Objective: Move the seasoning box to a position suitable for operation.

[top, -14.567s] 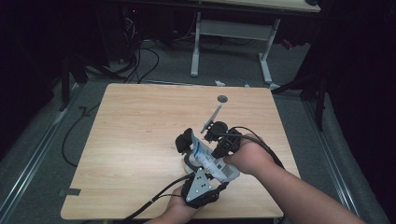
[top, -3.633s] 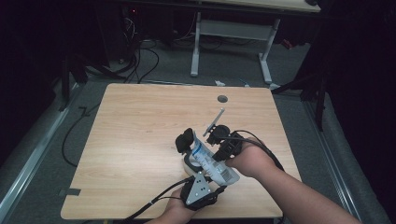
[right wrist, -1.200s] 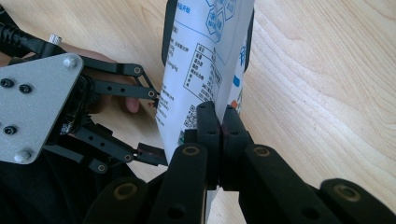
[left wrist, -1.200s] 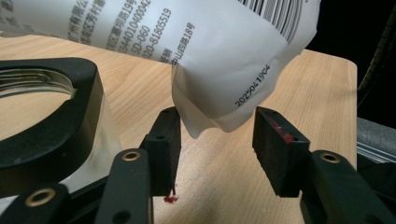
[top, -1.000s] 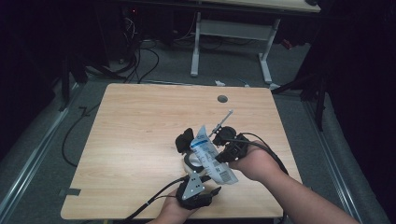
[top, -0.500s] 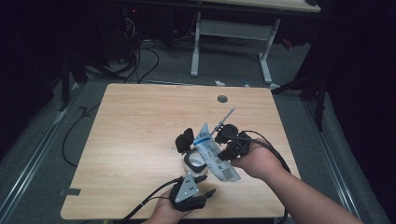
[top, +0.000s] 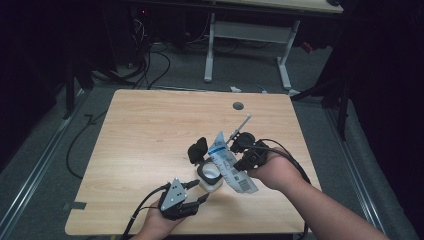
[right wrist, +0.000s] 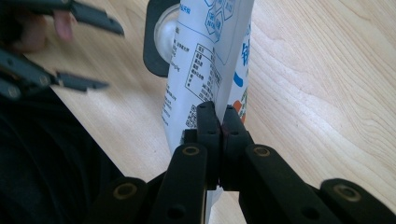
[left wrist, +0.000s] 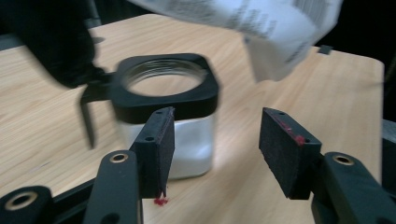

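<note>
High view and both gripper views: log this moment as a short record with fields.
Surface: wooden table
Jar: clear jar with black square collar, open lid hinged back, standing upright
Packet: white printed packet, tilted over the jar mouth
Right gripper: fingers shut on the packet
Left gripper: fingers open, apart from the jar, nothing held
Other: round hole near the table's far edge

A square clear jar (top: 210, 176) with a black rim stands upright and open on the table, toward its near edge right of the middle, white powder inside. A white printed pouch (top: 229, 164) hangs tilted in the air just above the jar's mouth.
</note>
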`<state>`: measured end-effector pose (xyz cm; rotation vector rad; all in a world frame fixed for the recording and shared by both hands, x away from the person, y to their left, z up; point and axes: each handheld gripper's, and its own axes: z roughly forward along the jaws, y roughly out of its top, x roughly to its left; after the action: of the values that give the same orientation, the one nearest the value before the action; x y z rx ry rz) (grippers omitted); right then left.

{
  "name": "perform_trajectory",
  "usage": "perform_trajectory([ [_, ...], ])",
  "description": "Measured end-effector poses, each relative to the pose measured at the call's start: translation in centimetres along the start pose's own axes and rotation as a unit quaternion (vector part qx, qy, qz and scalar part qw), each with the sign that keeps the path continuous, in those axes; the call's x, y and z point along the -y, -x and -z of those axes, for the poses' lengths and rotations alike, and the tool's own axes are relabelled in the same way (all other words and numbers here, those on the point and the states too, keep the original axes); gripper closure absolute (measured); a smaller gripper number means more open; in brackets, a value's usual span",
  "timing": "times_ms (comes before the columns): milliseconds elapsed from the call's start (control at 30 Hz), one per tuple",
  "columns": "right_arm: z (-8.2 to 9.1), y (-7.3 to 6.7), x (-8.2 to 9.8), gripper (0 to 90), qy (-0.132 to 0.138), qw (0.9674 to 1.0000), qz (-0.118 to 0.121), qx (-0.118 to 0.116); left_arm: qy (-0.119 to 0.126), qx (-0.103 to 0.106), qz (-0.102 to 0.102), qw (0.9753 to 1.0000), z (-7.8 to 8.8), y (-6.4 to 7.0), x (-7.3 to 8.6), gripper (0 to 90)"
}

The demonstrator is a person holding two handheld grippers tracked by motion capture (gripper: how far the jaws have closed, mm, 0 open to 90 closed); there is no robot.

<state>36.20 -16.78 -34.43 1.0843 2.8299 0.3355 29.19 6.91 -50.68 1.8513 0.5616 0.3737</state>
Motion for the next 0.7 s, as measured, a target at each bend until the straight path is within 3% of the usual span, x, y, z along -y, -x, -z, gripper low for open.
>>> perform_trajectory([
  [167, 0.0, 0.3, 0.3, 89.3, -0.002, 1.0, -0.003, 0.001, -0.015, -0.027, -0.005, 0.9995, 0.2, -1.5, 0.6, 46.0],
  [700, -0.7, 2.3, 1.2, 89.4, 0.0, 0.9997, -0.014, 0.019, -0.015, -0.078, 0.024, 0.9965, 1.1, -4.9, 1.1, 46.5],
])
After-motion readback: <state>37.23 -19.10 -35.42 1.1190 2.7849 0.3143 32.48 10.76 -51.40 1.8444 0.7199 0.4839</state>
